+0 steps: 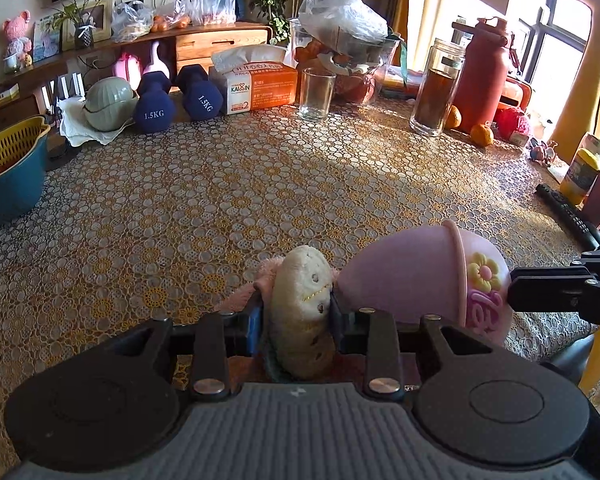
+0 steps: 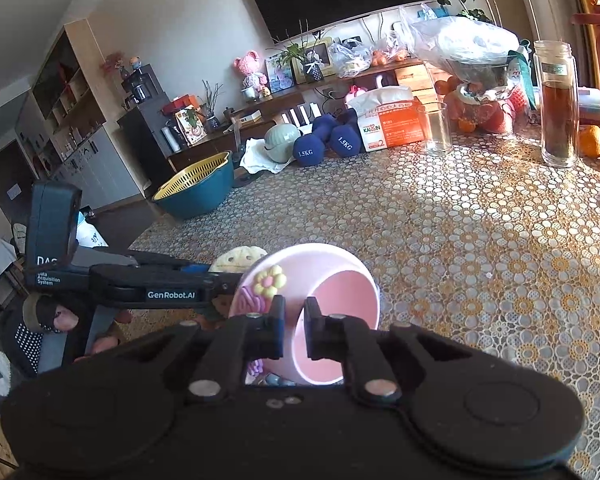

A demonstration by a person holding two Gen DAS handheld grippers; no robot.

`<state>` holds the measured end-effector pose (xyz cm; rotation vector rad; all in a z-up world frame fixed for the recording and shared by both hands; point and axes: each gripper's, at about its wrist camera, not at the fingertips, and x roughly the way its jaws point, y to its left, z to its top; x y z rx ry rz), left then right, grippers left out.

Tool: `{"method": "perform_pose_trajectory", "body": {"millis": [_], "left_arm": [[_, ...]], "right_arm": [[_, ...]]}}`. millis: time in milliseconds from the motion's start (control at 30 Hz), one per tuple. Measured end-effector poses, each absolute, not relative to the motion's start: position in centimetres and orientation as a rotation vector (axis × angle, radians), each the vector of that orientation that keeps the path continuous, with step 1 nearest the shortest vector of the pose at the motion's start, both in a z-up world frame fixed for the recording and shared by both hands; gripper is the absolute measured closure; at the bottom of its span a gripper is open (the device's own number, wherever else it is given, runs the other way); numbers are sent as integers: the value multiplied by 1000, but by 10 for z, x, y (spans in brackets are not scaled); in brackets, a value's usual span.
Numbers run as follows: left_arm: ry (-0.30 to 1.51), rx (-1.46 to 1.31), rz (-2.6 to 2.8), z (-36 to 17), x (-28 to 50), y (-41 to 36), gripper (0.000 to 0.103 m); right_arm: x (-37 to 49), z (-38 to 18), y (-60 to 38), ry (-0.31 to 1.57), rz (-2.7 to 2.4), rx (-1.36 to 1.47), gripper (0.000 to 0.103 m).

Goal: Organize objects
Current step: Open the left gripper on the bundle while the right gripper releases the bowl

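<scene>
A cream plush toy [image 1: 300,296] with pink fringe stands upright between the fingers of my left gripper [image 1: 298,310], which is shut on it just above the floral tablecloth [image 1: 260,184]. Right beside it a pink cup [image 1: 412,276] with a yellow flower on its side is tipped over, touching the toy. My right gripper [image 2: 294,318] is shut on the cup's rim [image 2: 332,304]; its fingers [image 1: 540,290] come in from the right in the left wrist view. The right wrist view shows the toy [image 2: 240,258] behind the cup, with the left gripper [image 2: 220,276] reaching in from the left.
Along the table's far edge stand two blue dumbbells [image 1: 154,108], a tissue box [image 1: 260,88], an empty glass [image 1: 316,94], a jar of dark liquid [image 1: 436,88] and a red flask [image 1: 484,76]. A blue and yellow colander basin [image 1: 8,184] is at the left, a remote [image 1: 568,216] at the right.
</scene>
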<state>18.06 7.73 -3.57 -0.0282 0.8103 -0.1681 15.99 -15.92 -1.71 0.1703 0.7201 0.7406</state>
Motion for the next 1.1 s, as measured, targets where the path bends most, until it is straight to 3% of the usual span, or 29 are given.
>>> {"method": "perform_pose_trajectory", "body": {"millis": [133,200,400,867,967,1100], "left_arm": [[800,-12,-145,-32,176,76,62],[796,-6,-129,-30,173,76,52],[780,-31,-111,-25,162,84,35],[701,-28,-92,-7,126,81,23],[682,-20,-78,-4,117,78,19],[667,-21,-70,0,108,75,13]], "right_arm": [[160,-17,-161,728,731,177,87],[160,-18,-161,732,732,184,86],[160,-16,-161,729,741,186,81],[142,-5,-155,679,752,115,63],[135,-3,-157,653,736,113,48],[129,0,-160,628,713,111,42]]}}
